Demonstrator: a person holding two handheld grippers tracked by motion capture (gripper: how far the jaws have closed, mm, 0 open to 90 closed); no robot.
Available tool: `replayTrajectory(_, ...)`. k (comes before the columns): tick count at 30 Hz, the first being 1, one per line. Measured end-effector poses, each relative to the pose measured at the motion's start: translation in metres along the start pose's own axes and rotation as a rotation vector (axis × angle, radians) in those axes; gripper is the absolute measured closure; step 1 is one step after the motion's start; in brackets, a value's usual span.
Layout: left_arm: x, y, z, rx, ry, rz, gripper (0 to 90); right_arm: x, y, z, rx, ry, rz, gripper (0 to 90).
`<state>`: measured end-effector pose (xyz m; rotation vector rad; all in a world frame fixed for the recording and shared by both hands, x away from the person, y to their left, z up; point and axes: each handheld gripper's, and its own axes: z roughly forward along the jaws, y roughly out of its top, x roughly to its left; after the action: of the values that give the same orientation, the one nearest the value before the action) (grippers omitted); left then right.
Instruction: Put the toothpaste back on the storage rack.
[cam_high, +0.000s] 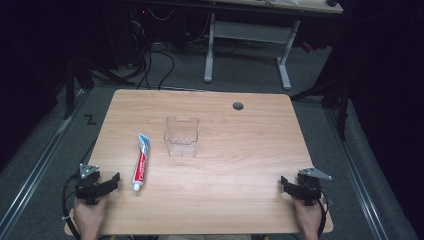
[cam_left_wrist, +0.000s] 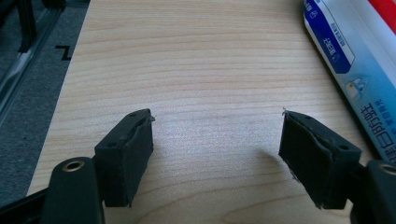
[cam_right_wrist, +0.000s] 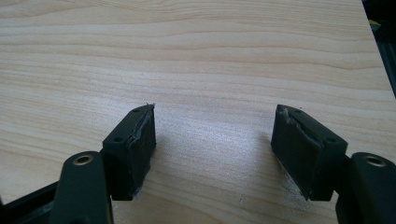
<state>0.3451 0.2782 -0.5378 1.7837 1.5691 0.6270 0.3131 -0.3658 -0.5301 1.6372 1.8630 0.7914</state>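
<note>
A tube of toothpaste (cam_high: 141, 161), white, blue and red with its cap toward me, lies on the wooden table (cam_high: 240, 150) left of centre. Behind it to the right stands an empty clear plastic box (cam_high: 181, 135). My left gripper (cam_high: 111, 182) rests at the table's front left corner, open, nothing between its jaws; in the left gripper view (cam_left_wrist: 217, 114) the toothpaste (cam_left_wrist: 355, 70) lies just off its right jaw. My right gripper (cam_high: 285, 183) rests at the front right corner, also open over bare wood (cam_right_wrist: 214, 109).
A round cable hole (cam_high: 238, 105) sits near the table's far edge. Beyond the table stand a white desk frame (cam_high: 247, 40) and loose cables on a grey carpet. A metal rail (cam_high: 35, 170) runs along the floor at the left.
</note>
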Motion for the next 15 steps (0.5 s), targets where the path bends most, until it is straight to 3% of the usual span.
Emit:
replayTrajectory(5, -0.0052, 0.0006, 0.0013, 0.017, 0.039, 0.041, 26.6, 0.0000, 0.0000, 0.0000, 0.000, 0.001, 0.000, 30.9)
replayTrajectory(15, -0.0066, 0.0004, 0.0014, 0.014, 0.051, 0.031, 27.4, 0.0000, 0.0000, 0.0000, 0.000, 0.000, 0.000, 30.8)
